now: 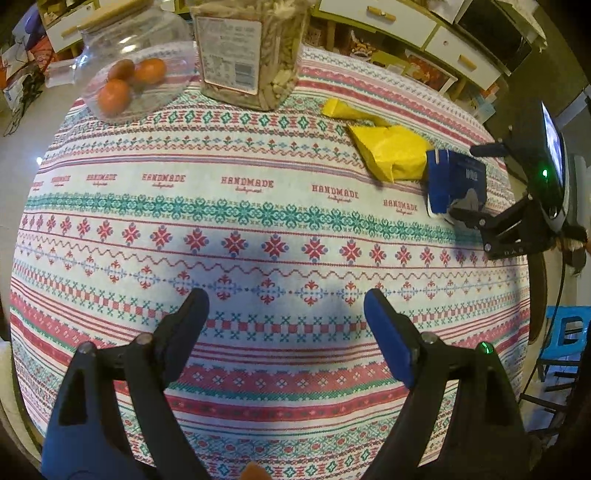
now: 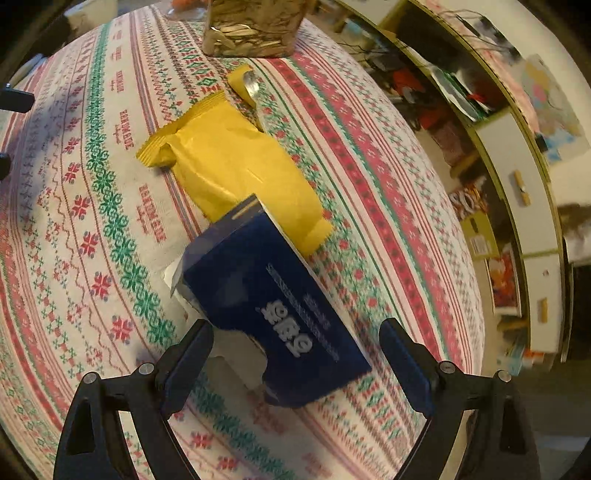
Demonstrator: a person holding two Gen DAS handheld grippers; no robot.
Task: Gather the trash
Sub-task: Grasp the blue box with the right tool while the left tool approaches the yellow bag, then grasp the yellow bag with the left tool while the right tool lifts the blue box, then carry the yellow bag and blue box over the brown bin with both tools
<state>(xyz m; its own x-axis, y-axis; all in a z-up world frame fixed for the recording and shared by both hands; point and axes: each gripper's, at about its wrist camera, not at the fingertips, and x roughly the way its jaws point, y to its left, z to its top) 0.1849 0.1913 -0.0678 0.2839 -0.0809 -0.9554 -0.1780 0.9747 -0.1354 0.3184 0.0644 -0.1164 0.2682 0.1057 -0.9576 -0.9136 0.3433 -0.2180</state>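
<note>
My right gripper (image 2: 295, 354), jaws wide and empty, straddles the blue carton (image 2: 273, 295) at lower centre: probably light, crushable; grip its side walls.

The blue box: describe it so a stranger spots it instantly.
On the patterned tablecloth, past the pasta jar, lies a yellow wrapper. The blue box overlaps its near end, between the open right gripper fingers: dark blue, white lettering, torn open.

- The right gripper (image 2: 295, 354) is held with fingers (image 2: 188, 363) spread wide — a dark blue box (image 2: 273, 310) lies between them, untouched.
- A yellow wrapper (image 2: 236, 173) is overlapped by the box on the counter (image 2: 388, 240).
</note>
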